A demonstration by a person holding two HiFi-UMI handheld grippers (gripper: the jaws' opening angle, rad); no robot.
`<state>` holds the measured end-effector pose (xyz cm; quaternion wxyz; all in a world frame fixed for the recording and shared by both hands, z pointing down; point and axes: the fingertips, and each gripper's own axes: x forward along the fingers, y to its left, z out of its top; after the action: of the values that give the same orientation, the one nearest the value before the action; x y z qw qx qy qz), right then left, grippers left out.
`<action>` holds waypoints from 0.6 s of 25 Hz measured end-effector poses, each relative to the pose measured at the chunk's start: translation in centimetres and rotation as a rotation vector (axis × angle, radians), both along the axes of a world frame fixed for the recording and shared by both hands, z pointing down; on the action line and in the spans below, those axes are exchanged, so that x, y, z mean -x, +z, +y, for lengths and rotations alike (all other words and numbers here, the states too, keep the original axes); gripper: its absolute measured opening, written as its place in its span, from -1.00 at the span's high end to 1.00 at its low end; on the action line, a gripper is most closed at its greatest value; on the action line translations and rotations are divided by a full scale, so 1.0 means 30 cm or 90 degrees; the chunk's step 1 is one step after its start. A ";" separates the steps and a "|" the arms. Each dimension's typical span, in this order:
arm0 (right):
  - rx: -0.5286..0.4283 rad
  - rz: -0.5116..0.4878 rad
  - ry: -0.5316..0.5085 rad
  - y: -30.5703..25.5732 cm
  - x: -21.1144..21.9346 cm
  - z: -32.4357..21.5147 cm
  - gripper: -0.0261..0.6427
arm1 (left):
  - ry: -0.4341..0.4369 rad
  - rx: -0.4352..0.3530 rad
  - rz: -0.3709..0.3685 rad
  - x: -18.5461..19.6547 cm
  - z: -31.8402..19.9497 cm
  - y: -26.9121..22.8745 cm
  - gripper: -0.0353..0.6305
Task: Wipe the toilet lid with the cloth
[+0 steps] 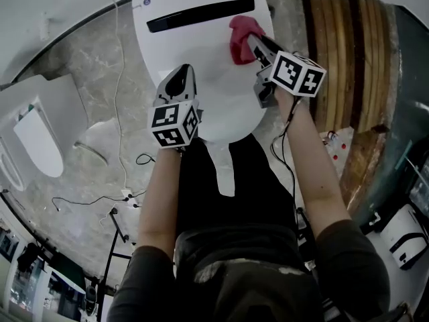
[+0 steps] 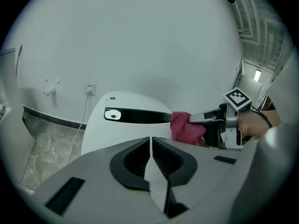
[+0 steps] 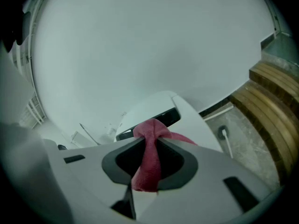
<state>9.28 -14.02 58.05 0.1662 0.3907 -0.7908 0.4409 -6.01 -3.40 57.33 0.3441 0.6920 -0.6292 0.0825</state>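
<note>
The cloth (image 1: 240, 37) is bunched into a thick knot in my right gripper (image 3: 148, 158), and only a narrow part of it sits between the pads. I think a hard drag across the toilet lid (image 1: 201, 66) could pull the cloth out of the grip. The knot is also small, so the hard fingertips may scrape the white surface if I tilt too low. The cloth sits near the right rim of the lid, just below the black strip (image 1: 201, 15), so a stroke to that side may run off the edge. I cannot tell if the cloth presses on the lid or hangs just above it.

My right fingers are closed tightly on the red cloth, which hangs out on both sides of them. My left gripper (image 2: 150, 146) has its jaws together with nothing between them. It hovers over the front part of the lid, apart from the cloth.
</note>
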 end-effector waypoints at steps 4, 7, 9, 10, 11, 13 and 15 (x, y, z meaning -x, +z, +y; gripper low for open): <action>0.005 -0.034 -0.038 -0.046 0.214 0.147 0.72 | 0.001 -0.009 -0.001 0.116 0.068 -0.029 0.82; 0.023 -0.045 -0.068 -0.028 0.376 0.260 0.72 | 0.001 -0.009 0.003 0.204 0.124 -0.032 0.82; 0.037 -0.051 -0.091 0.004 0.483 0.332 0.72 | -0.002 -0.003 0.006 0.264 0.167 -0.020 0.82; 0.046 -0.054 -0.102 0.025 0.532 0.369 0.72 | -0.003 0.002 0.006 0.289 0.190 -0.011 0.82; 0.056 -0.056 -0.112 0.048 0.575 0.405 0.72 | -0.003 0.007 0.006 0.311 0.213 0.000 0.82; 0.075 -0.053 -0.129 0.097 0.645 0.464 0.72 | -0.002 0.017 0.006 0.343 0.253 0.021 0.82; 0.086 -0.043 -0.148 0.143 0.696 0.501 0.72 | -0.007 0.023 0.008 0.367 0.280 0.040 0.82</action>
<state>-11.61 1.02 62.33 0.2153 0.2691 -0.8046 0.4836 -17.04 5.00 58.54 0.3609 0.6828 -0.6292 0.0871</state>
